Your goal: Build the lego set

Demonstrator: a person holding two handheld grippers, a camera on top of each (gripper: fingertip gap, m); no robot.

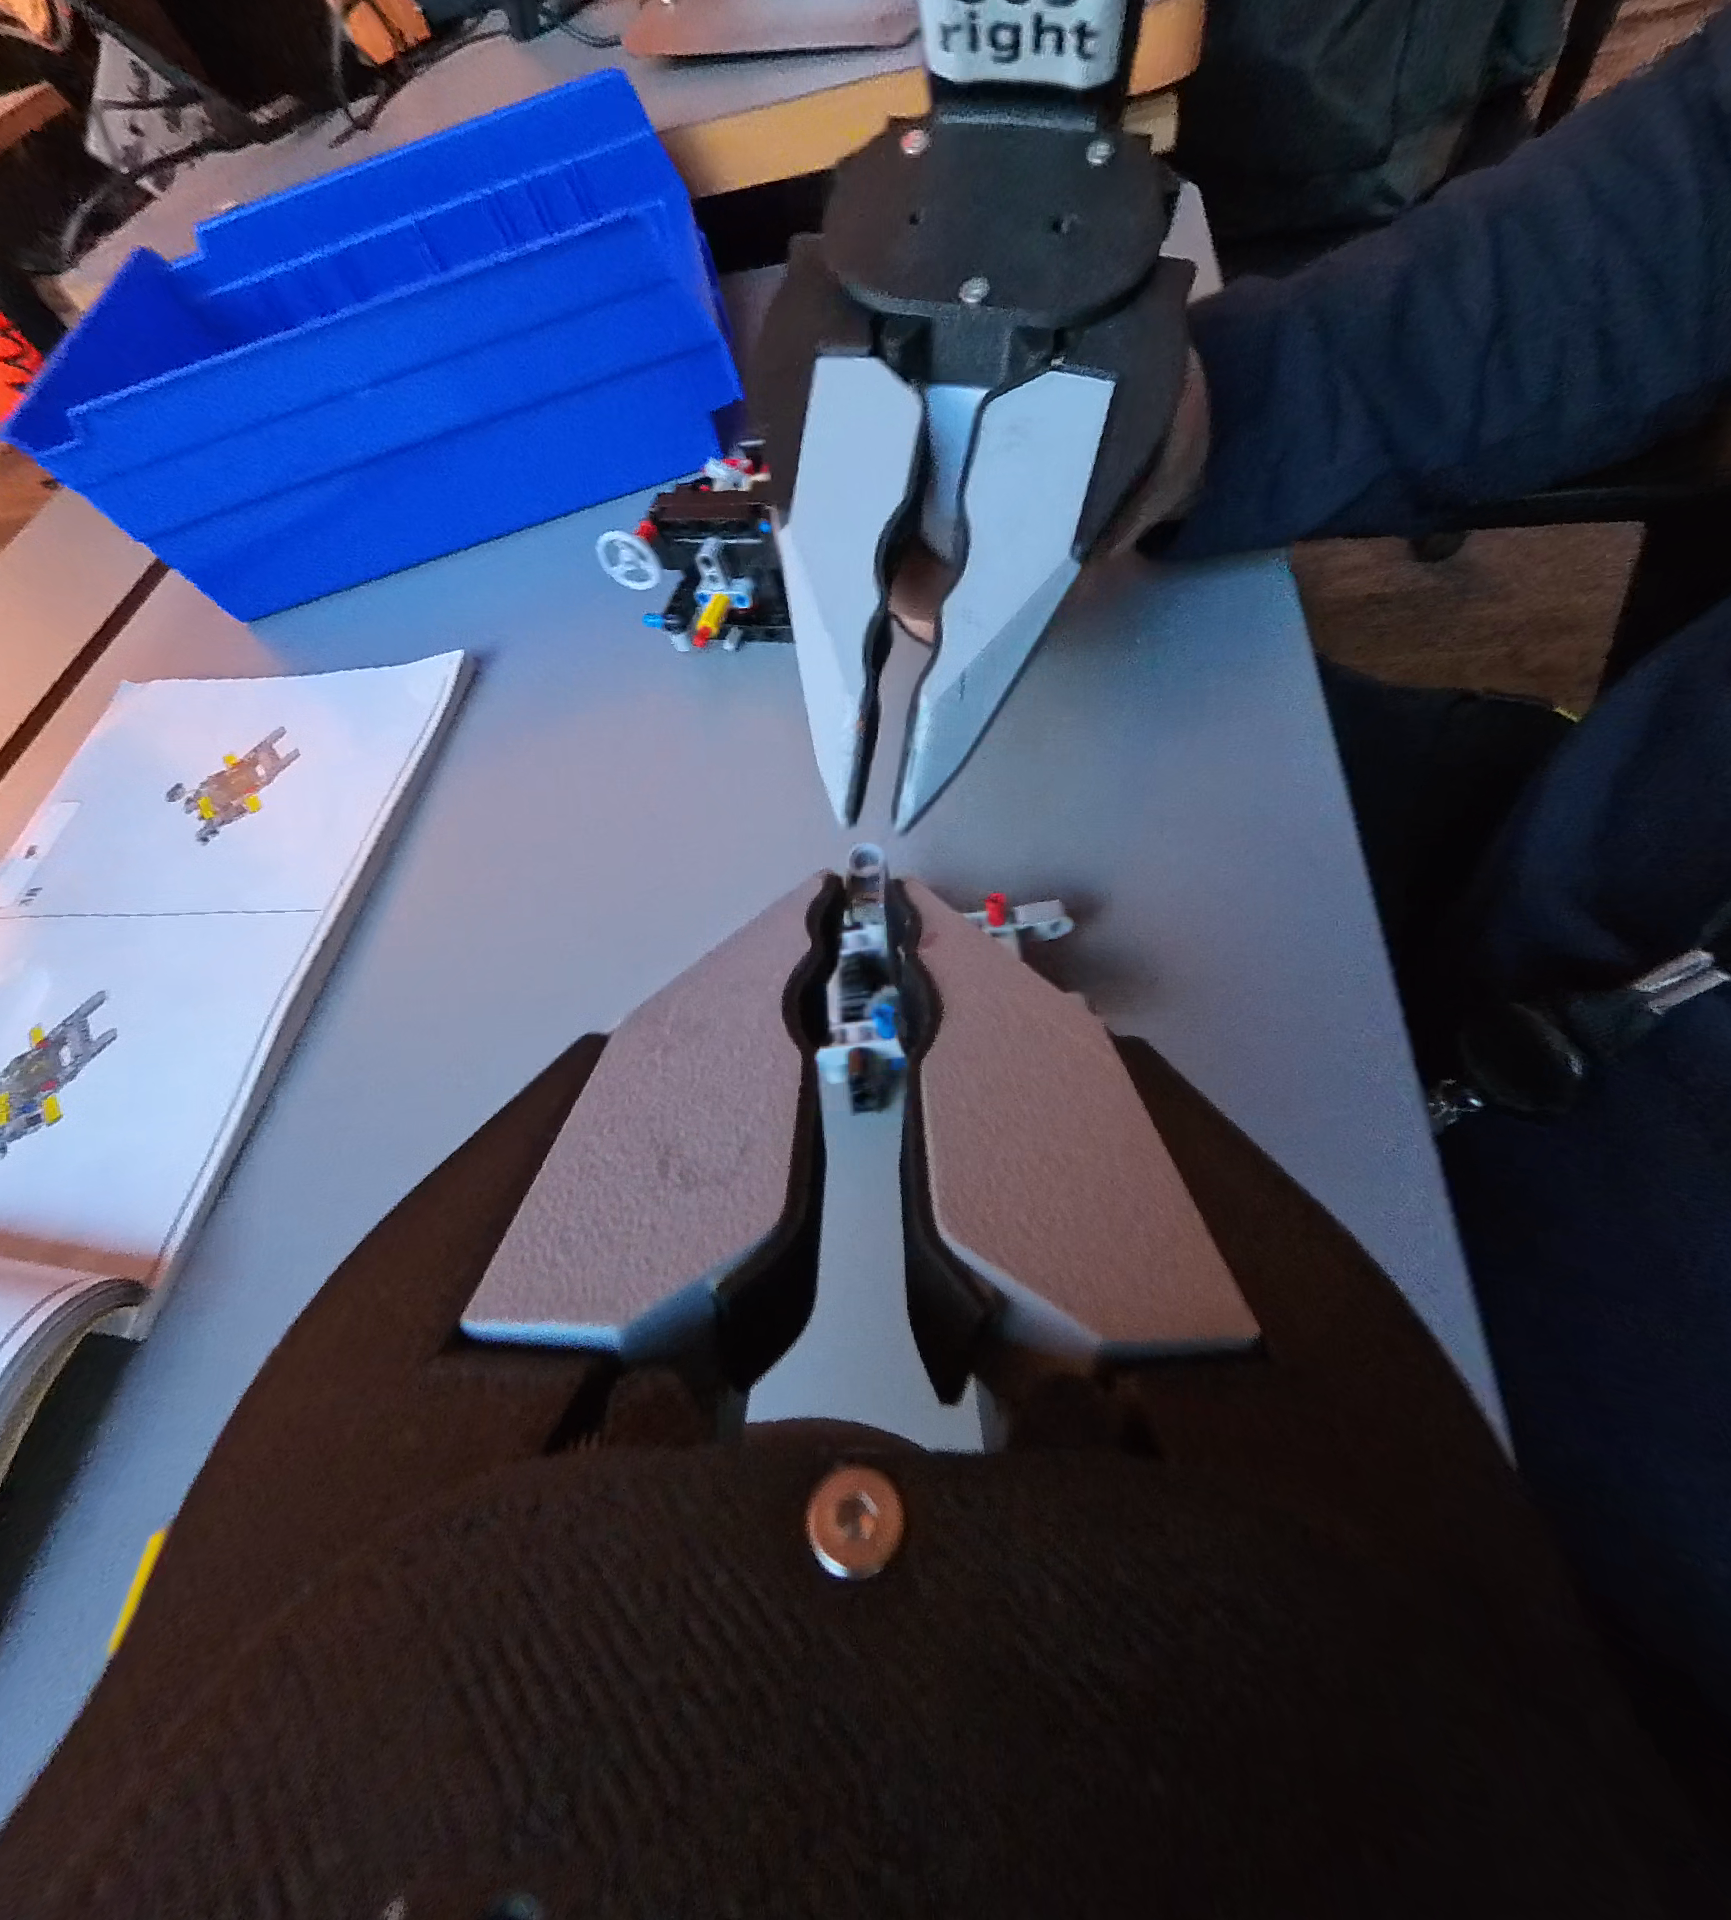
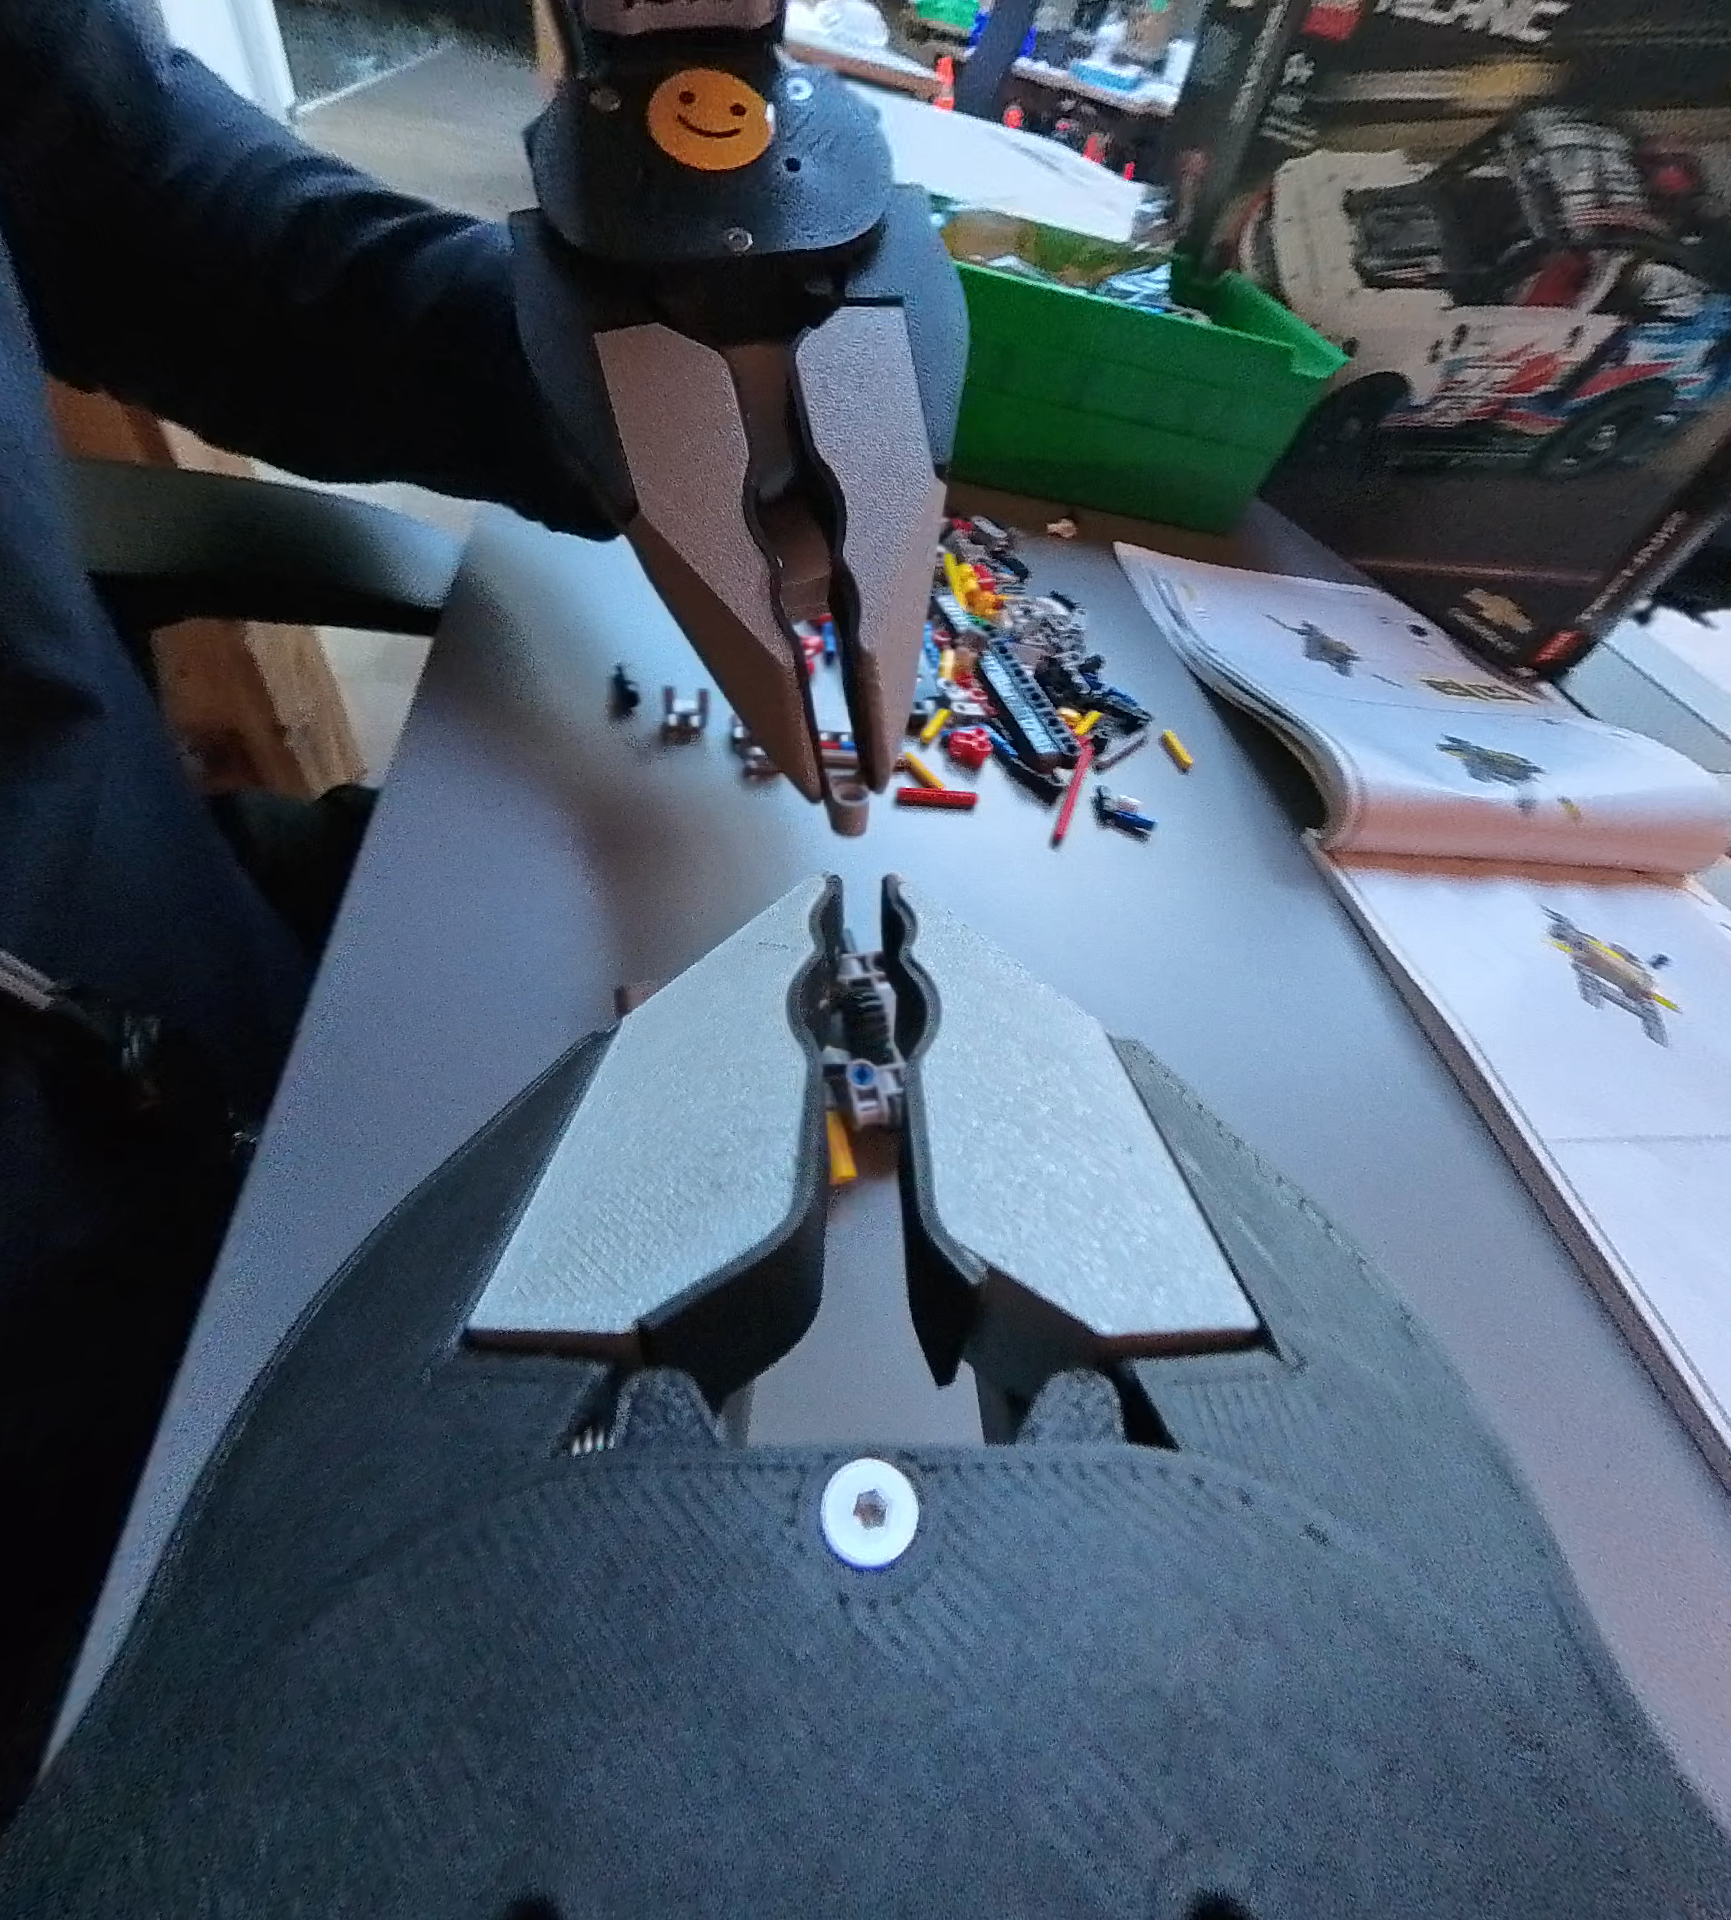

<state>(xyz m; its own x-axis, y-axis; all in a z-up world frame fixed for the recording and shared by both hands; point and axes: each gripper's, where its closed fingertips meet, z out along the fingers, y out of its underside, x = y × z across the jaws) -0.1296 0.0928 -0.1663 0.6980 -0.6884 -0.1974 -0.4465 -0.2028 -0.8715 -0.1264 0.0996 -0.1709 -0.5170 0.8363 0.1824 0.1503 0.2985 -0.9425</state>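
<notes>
Over a grey table (image 1: 570, 790), the left gripper (image 1: 866, 883) is clamped on a small grey brick piece (image 1: 863, 864) jutting past its tips, facing the right gripper (image 1: 876, 821), whose fingers stand slightly parted with nothing between them, beside a blue bin (image 1: 404, 395) and an open instruction booklet (image 1: 165, 935)

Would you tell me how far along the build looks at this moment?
Done: a partly built black model stands by the blue bin. In hand: the left gripper pinches a small grey sleeve; the right gripper faces it, jaws slightly apart and empty. Left: a pile of loose pieces lies unused.
</notes>
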